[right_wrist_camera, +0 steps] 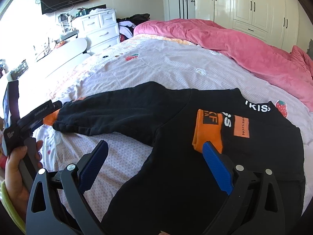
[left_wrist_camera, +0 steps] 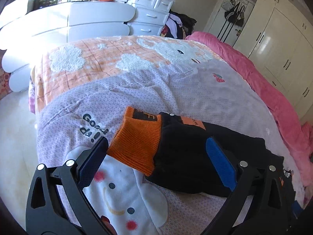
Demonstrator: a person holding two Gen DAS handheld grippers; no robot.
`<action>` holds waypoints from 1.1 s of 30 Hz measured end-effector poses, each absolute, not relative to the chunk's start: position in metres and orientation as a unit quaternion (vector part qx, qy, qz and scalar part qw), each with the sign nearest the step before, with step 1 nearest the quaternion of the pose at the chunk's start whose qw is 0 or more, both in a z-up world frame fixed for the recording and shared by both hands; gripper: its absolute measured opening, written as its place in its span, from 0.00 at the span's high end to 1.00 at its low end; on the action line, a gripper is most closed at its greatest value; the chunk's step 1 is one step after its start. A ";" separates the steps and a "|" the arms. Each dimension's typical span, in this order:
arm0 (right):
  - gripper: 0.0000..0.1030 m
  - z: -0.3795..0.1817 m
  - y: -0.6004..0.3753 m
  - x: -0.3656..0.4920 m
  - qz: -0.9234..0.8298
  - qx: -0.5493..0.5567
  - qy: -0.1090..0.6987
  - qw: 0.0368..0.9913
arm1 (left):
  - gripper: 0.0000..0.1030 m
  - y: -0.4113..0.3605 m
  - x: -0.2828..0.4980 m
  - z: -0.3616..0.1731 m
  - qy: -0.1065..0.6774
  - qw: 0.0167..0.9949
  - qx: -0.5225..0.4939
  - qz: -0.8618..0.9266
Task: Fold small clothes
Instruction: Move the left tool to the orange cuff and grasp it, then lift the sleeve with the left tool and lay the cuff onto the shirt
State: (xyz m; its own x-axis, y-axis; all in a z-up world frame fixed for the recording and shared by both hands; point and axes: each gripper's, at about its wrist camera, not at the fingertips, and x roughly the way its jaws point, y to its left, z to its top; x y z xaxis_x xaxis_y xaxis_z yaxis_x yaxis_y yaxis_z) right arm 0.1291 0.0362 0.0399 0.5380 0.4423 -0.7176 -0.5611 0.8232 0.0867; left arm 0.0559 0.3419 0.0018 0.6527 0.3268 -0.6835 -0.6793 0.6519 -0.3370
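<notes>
Left wrist view: the left claw (left_wrist_camera: 156,156) gapes wide around the orange cuff (left_wrist_camera: 137,143) of the black sweater (right_wrist_camera: 176,137). The right claw (right_wrist_camera: 154,156) is spread too, holding nothing. Soft, limp knit; the ribbed cuff looks the firmest hold.

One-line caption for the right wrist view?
Open right gripper hovers over a black sweater, one orange cuff folded onto its chest.

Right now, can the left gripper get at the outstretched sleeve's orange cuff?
Probably yes: the left gripper is open, the orange cuff lies between its fingers on the bed, and nothing covers it.
</notes>
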 end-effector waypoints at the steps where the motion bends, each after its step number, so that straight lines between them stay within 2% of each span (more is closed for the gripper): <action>1: 0.06 0.038 0.038 0.128 0.289 -0.079 0.386 0.872 | 0.09 0.343 0.056 0.000 0.295 0.858 -0.303 0.291; 5: 0.06 0.031 0.040 0.127 0.290 -0.090 0.389 0.870 | 0.09 0.345 0.058 -0.004 0.293 0.859 -0.307 0.287; 7: 0.06 0.029 0.037 0.129 0.290 -0.086 0.391 0.869 | 0.13 0.345 0.064 -0.007 0.299 0.860 -0.301 0.285; 9: 0.06 0.025 0.033 0.132 0.285 -0.079 0.396 0.870 | 0.32 0.345 0.070 -0.011 0.310 0.858 -0.293 0.286; 13: 0.06 0.021 0.024 0.135 0.279 -0.071 0.401 0.870 | 0.57 0.348 0.070 -0.013 0.311 0.858 -0.297 0.280; 15: 0.06 0.020 0.019 0.137 0.274 -0.072 0.404 0.870 | 0.78 0.346 0.070 -0.010 0.307 0.864 -0.294 0.271; 17: 0.06 0.019 0.013 0.138 0.271 -0.075 0.405 0.870 | 0.90 0.341 0.071 -0.005 0.300 0.875 -0.288 0.248; 25: 0.06 0.024 -0.046 0.143 0.229 -0.067 0.393 0.888 | 0.91 0.310 0.066 0.032 0.246 0.916 -0.272 0.164; 33: 0.06 0.009 -0.106 0.157 0.189 0.016 0.423 0.886 | 0.92 0.267 0.070 0.059 0.222 0.938 -0.246 0.105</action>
